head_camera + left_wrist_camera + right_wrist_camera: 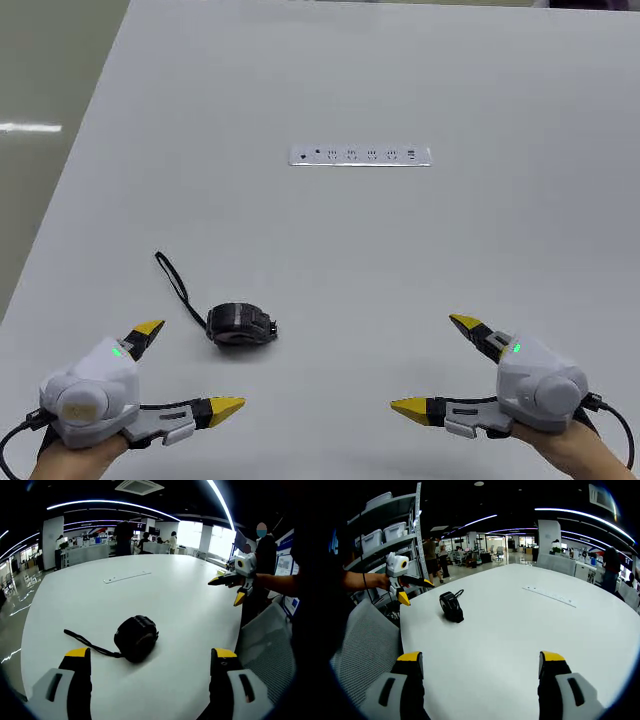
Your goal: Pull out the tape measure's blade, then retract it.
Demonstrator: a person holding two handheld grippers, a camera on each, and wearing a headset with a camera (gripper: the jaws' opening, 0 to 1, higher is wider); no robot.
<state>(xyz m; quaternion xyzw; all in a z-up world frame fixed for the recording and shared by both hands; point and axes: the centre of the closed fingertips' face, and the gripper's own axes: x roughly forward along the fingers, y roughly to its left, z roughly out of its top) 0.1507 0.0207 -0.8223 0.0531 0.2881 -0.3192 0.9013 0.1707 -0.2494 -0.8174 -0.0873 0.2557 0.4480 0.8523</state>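
on the white table (480,90), seen in the head view, the tape measure (240,325) lies at about 7 o'clock from the frame's centre, blade in, its black strap (175,280) trailing off toward 11 o'clock. the left gripper (187,367) hovers just beside it, at about 7 o'clock from it, jaws spread wide and holding nothing. the right gripper (438,365) sits well apart at 3 o'clock from the left one, equally wide and empty. a power strip (360,156) lies flat toward 12 o'clock.

in the left gripper view, the tape measure (136,637) rests between the yellow fingertips (77,653), touching neither, strap (85,642) out toward 9 o'clock. the right gripper (226,591) shows at 2 o'clock.

in the right gripper view, the jaws rise wide apart over bare table. the tape measure (451,606) lies at 11 o'clock, with the left gripper (417,593) just beyond it, toward 10 o'clock.
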